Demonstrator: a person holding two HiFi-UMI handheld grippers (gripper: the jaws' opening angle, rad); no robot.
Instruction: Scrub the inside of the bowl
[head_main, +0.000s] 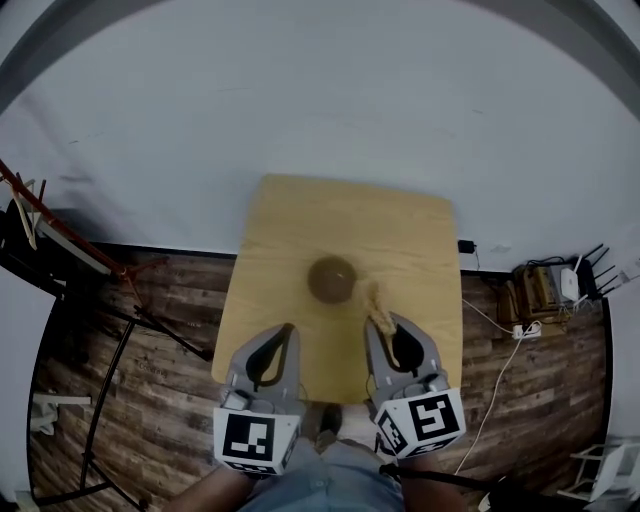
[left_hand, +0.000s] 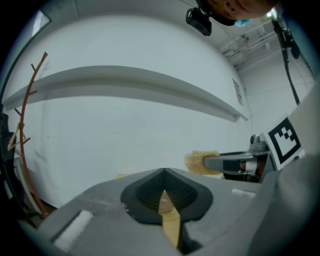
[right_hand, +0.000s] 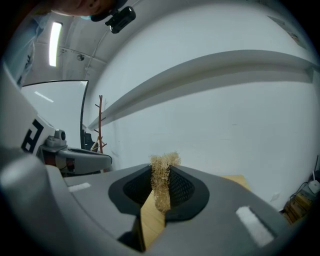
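A dark brown bowl (head_main: 332, 279) stands near the middle of the light wooden table (head_main: 400, 225). My right gripper (head_main: 381, 321) is just right of and nearer than the bowl, shut on a tan fibrous scrubber (head_main: 378, 303) that sticks out past its tips. The right gripper view shows the scrubber (right_hand: 161, 181) pinched between the jaws of the right gripper (right_hand: 161, 171). My left gripper (head_main: 288, 329) hovers over the table's near edge, nearer than and slightly left of the bowl, shut and holding nothing. In the left gripper view its jaws (left_hand: 163, 171) meet at the tips, and the scrubber (left_hand: 195, 161) shows off to the right.
A reddish-brown rack (head_main: 60, 236) and black stand legs (head_main: 112, 372) stand on the wood floor left of the table. Cables, a power strip and a box (head_main: 538, 291) lie to the right. A white wall rises behind the table.
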